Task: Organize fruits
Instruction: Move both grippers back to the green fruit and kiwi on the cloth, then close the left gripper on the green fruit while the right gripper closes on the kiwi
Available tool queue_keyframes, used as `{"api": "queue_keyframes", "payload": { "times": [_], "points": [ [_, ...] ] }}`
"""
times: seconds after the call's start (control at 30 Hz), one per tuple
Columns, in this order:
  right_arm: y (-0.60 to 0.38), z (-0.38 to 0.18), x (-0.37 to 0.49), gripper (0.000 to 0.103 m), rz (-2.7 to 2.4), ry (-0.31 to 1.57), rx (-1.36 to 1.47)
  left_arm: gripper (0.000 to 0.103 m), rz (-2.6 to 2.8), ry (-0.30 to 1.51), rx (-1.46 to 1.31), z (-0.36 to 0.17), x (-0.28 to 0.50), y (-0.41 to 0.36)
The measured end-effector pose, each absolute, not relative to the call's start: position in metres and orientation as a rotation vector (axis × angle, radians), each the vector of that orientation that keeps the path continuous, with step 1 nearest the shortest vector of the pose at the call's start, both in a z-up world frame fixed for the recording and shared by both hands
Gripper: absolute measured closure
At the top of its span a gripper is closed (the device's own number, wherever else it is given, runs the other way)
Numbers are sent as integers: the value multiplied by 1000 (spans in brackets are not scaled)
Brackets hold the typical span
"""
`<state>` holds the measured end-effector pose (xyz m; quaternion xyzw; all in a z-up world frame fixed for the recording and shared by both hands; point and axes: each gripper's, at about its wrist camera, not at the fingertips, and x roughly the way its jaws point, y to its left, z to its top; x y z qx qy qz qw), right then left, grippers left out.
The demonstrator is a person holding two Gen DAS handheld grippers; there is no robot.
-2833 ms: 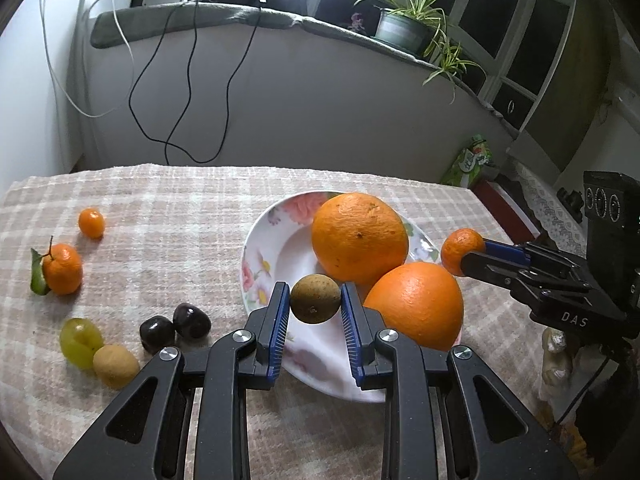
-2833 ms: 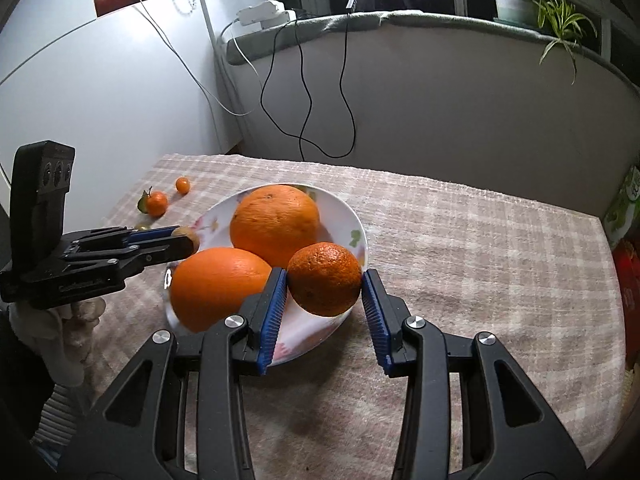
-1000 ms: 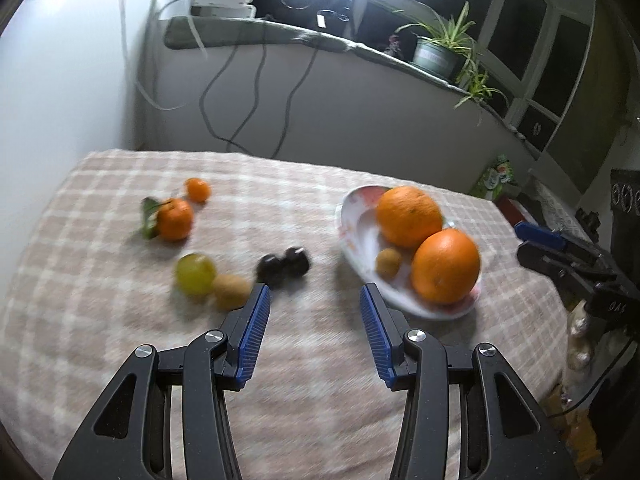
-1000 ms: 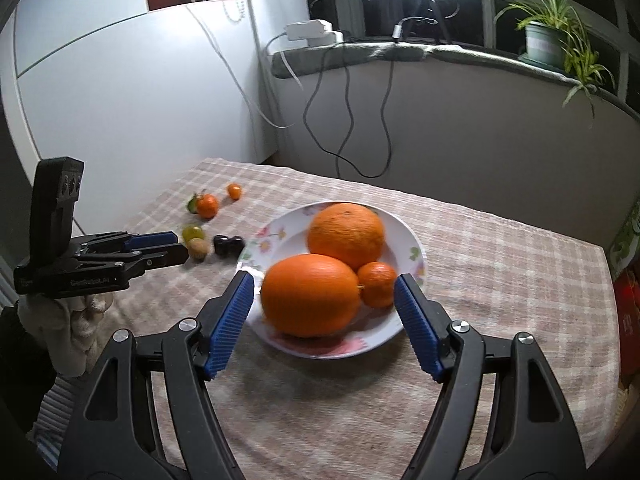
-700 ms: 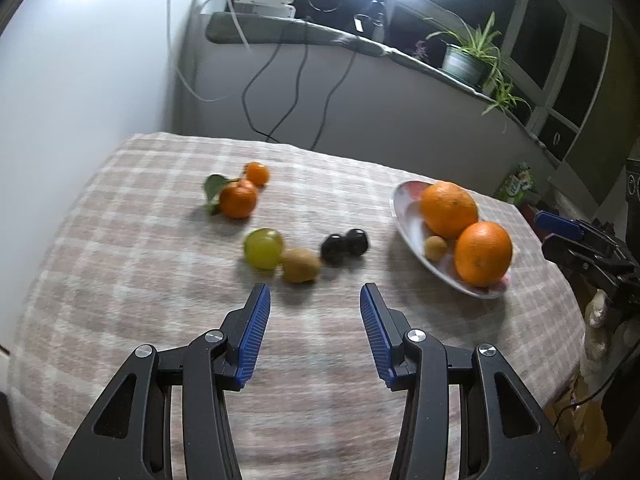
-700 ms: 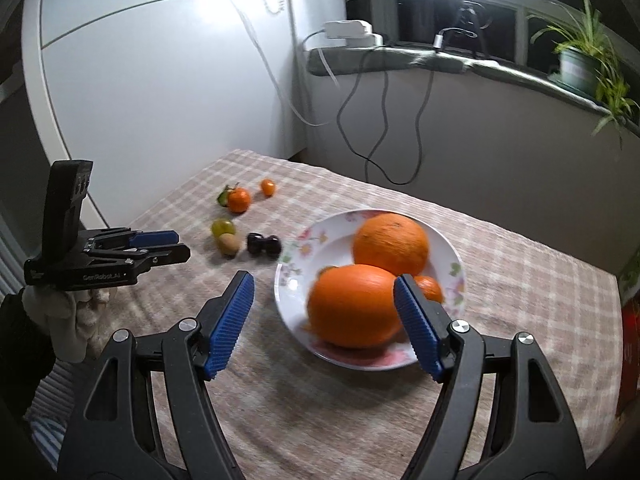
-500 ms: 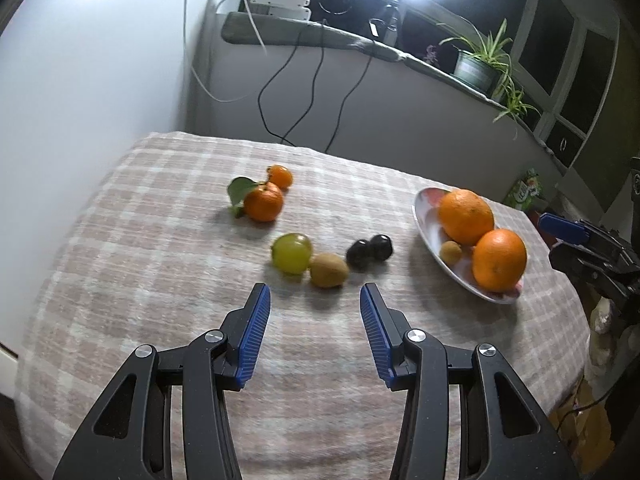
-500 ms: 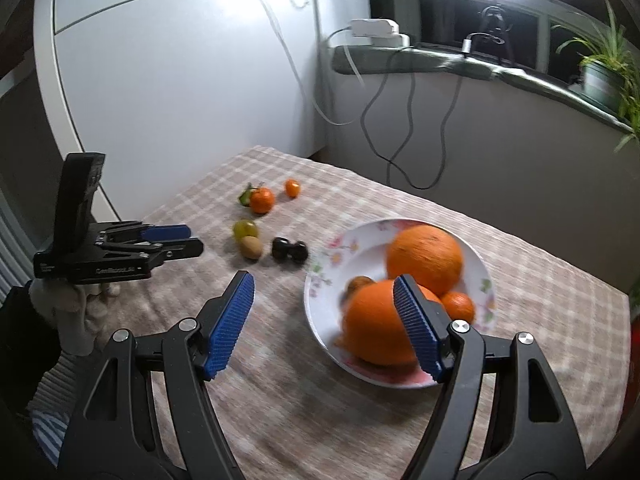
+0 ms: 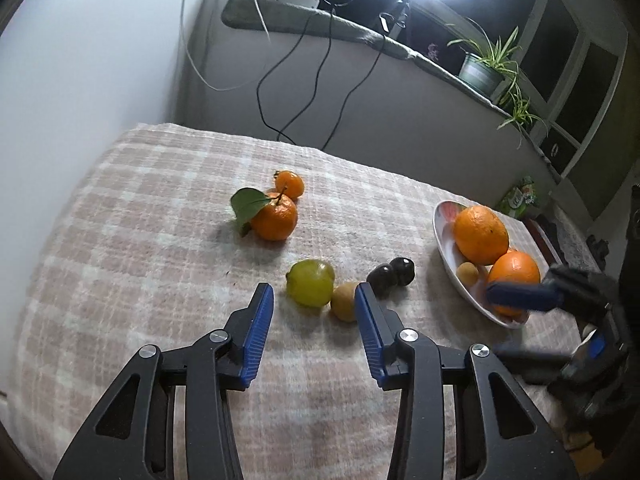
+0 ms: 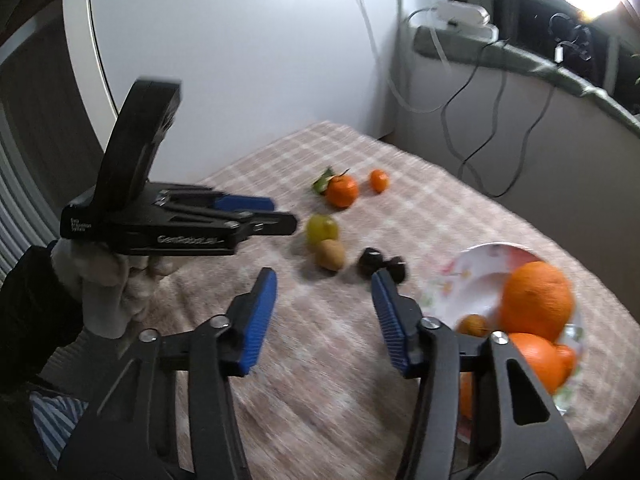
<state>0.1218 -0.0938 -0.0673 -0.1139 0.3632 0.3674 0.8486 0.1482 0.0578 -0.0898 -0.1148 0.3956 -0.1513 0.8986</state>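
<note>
On the checked cloth lie a green fruit (image 9: 310,288), a small brown fruit (image 9: 344,302), two dark fruits (image 9: 391,274), a leafy mandarin (image 9: 274,216) and a tiny mandarin (image 9: 289,185). My left gripper (image 9: 314,298) is open and empty, just short of the green and brown fruits. The floral plate (image 9: 448,256) at right holds two oranges (image 9: 480,234) and a small brown fruit (image 9: 467,273). My right gripper (image 10: 324,282) is open and empty, near the dark fruits (image 10: 382,266) and the plate (image 10: 472,268). The left gripper shows in the right wrist view (image 10: 276,214).
The round table drops off at its left and near edges. A grey ledge with cables, a power strip and a potted plant (image 9: 482,70) runs behind it. A white wall (image 10: 240,60) stands to the left. The right gripper (image 9: 520,294) hovers in front of the plate.
Both grippers let their fruits go on the plate and drew back open. Both then swung left toward the loose fruits; the left one has closed in on the green and brown fruits.
</note>
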Motion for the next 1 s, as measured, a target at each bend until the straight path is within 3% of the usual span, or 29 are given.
{"api": "queue_keyframes", "payload": {
  "times": [0.2,0.8,1.0],
  "points": [
    [-67,-91,136,61,770,812,-245,64,-345,850,-238,-97,165,56],
    [-45,-118,171,61,708,849,-276,64,-390,904,-225,-109,189,54],
    [-42,-120,177,61,687,863,-296,72,-398,905,-225,-110,192,53]
  ]
}}
